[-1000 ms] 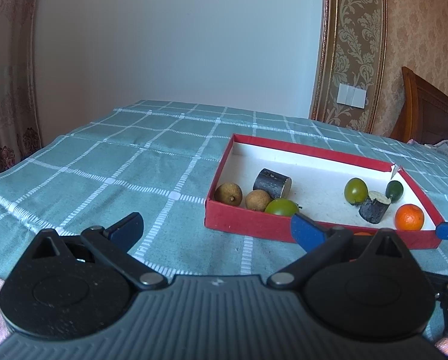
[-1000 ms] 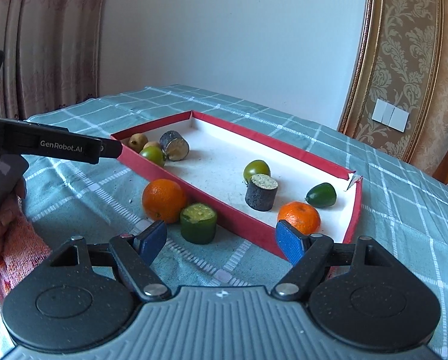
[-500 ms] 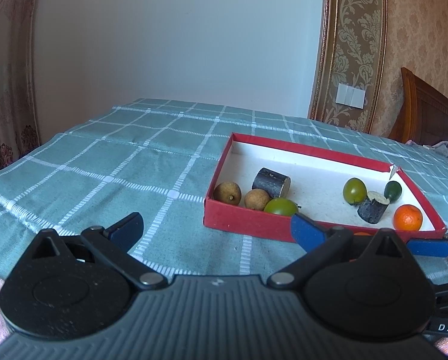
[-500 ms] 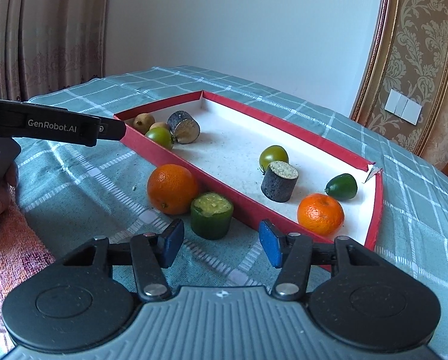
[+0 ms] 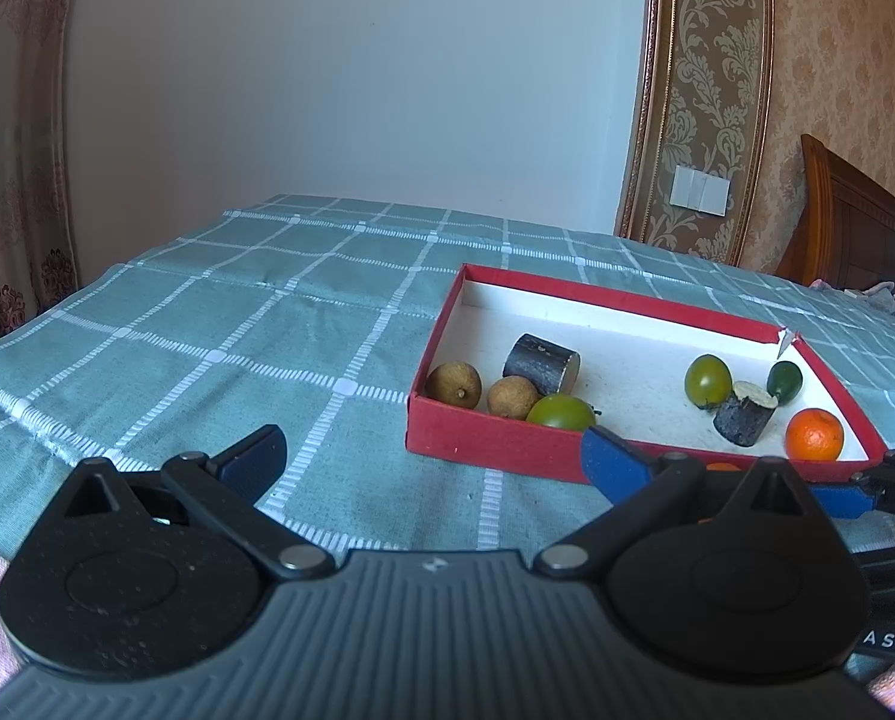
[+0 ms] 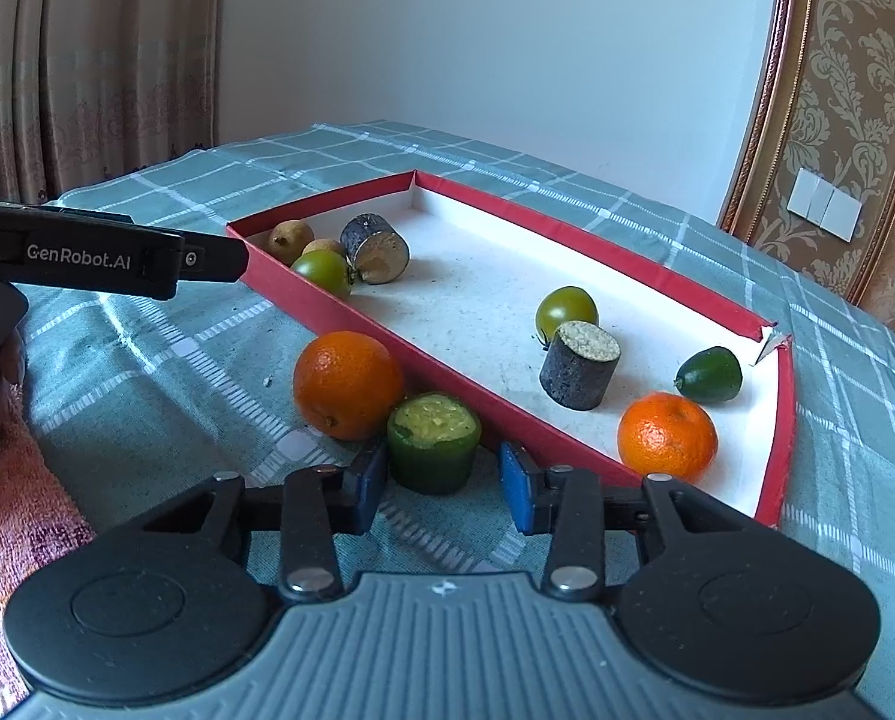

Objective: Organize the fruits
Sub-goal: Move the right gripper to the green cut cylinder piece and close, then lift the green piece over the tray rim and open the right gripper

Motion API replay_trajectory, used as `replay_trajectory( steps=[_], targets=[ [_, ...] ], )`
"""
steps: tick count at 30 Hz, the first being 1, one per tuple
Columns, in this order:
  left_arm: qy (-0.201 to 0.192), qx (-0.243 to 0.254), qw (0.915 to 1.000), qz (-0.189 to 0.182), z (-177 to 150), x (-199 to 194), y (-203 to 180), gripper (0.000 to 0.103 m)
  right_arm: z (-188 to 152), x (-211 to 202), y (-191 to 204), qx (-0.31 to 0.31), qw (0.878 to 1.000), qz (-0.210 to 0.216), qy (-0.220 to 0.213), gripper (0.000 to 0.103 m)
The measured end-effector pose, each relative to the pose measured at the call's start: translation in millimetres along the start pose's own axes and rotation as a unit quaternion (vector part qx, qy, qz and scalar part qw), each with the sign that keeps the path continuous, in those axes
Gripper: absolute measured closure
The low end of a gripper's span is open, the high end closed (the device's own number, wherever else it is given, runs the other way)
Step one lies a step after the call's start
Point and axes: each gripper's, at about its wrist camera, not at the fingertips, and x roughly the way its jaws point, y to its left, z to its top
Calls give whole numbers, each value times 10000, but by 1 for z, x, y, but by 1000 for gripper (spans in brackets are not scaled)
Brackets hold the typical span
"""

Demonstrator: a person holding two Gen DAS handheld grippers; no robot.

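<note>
A red box [image 6: 351, 315] with a white floor lies on the checked tablecloth and holds several fruits: two brown ones, green ones, two dark cut pieces and an orange [image 6: 667, 435]. Outside its near wall lie a larger orange [image 6: 347, 384] and a green cut piece [image 6: 434, 441]. My right gripper [image 6: 441, 483] is open, its blue pads on either side of the green cut piece, not touching it. My left gripper [image 5: 429, 453] is open and empty above the cloth, left of the box [image 5: 495, 438].
The teal checked tablecloth [image 5: 207, 330] covers the table. The left gripper's black arm [image 6: 105, 255] reaches in from the left in the right wrist view. A pink cloth [image 6: 15, 492] lies at the near left. A wooden headboard [image 5: 855, 228] stands at the right.
My right gripper has moved forward onto the green cut piece and its jaws have narrowed around it. The left gripper has barely moved.
</note>
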Motion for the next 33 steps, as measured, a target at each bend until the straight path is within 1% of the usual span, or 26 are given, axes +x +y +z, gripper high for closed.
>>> replay_trajectory(
  steps=[7,10,15,33],
  targets=[
    [41,11,10000,-31,-2,0,-1,0,3,5,-11,141,9992,363,84,67],
    [55,3,10000,-33,-2,0,-1,0,3,6,-13,182,9988,447,91,68],
    [78,-13,10000,-32,-1,0,-1,0,1,6,-11,191,9988,446,39,71],
    [121,-28,9999,-32,-1,1,0,0,-2,-2,-11,352,9986,394,-72,72]
  ],
)
